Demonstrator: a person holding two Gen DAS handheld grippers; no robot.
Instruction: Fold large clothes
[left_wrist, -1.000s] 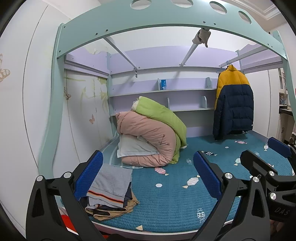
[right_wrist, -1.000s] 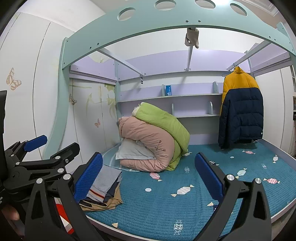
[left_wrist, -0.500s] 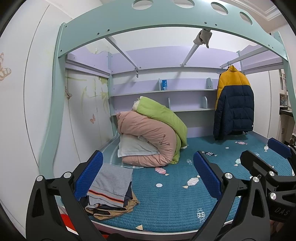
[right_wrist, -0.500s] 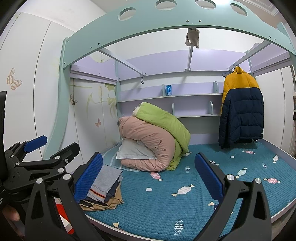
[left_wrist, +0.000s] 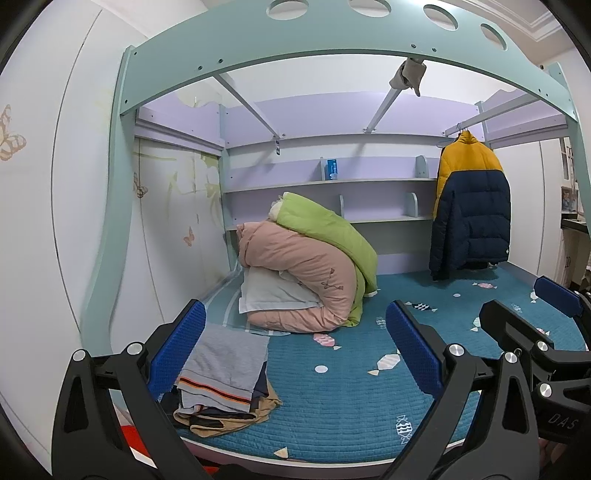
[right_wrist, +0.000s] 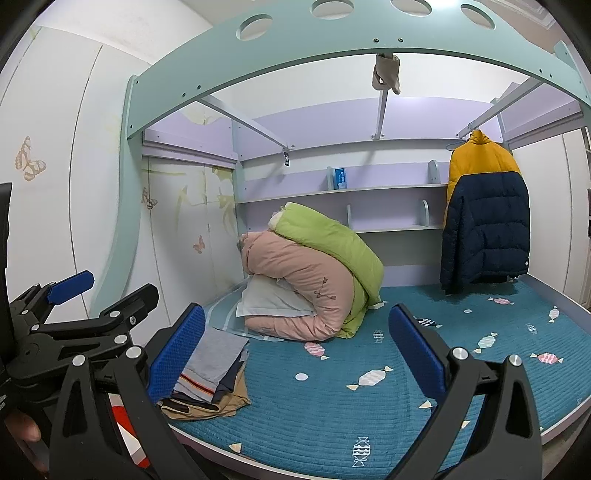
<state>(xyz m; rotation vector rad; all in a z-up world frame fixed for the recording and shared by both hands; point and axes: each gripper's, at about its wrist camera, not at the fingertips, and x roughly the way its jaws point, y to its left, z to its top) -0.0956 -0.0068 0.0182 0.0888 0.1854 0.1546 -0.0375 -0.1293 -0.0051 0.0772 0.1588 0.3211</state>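
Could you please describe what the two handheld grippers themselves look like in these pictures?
Both are alike: the left gripper and the right gripper have matte black, angular frames with triangular cut-outs and round silver bolt heads. Each finger ends in a flat rectangular blue pad with a fine dimpled texture. In the left wrist view, the right gripper's black body carries pale lettering that looks like "DAS". No cables or sleeves show.

Both looking level from the foot of the bed (left_wrist: 332, 398) toward the shelves (right_wrist: 340, 192); right view set slightly rightward, sharing quilts (left_wrist: 306, 269) and hanging jacket (right_wrist: 484, 229).
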